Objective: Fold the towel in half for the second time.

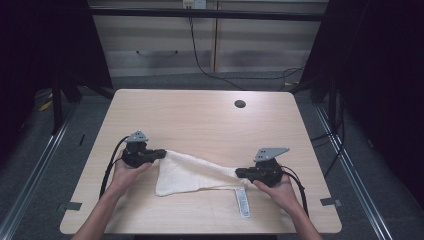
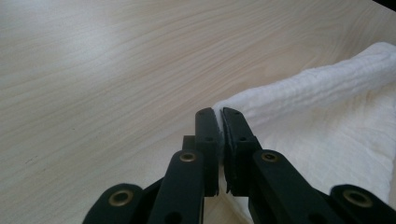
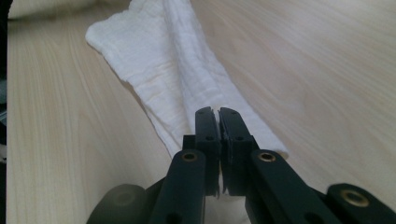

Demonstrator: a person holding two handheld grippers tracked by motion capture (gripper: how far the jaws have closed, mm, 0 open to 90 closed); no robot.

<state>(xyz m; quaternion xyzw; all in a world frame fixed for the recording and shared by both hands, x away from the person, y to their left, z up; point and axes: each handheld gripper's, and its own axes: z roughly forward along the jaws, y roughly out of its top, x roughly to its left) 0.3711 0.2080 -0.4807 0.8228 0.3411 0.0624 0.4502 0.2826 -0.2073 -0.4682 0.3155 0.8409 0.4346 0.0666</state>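
Clenched on opposite corners of white towel (image 1: 192,174), left gripper (image 1: 159,154) at left of frame, right gripper (image 1: 241,173) lower right; stretched between them, long axis slanting across table (image 1: 200,120).

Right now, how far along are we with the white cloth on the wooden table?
Done: both corners look grasped. The left gripper is shut on one corner of the white woven cloth, the right gripper on the bunched opposite end. In hand: the cloth is stretched between them over the light wooden table. Left: it hangs gathered and creased, label trailing, so spreading or folding it flat seems not yet done.
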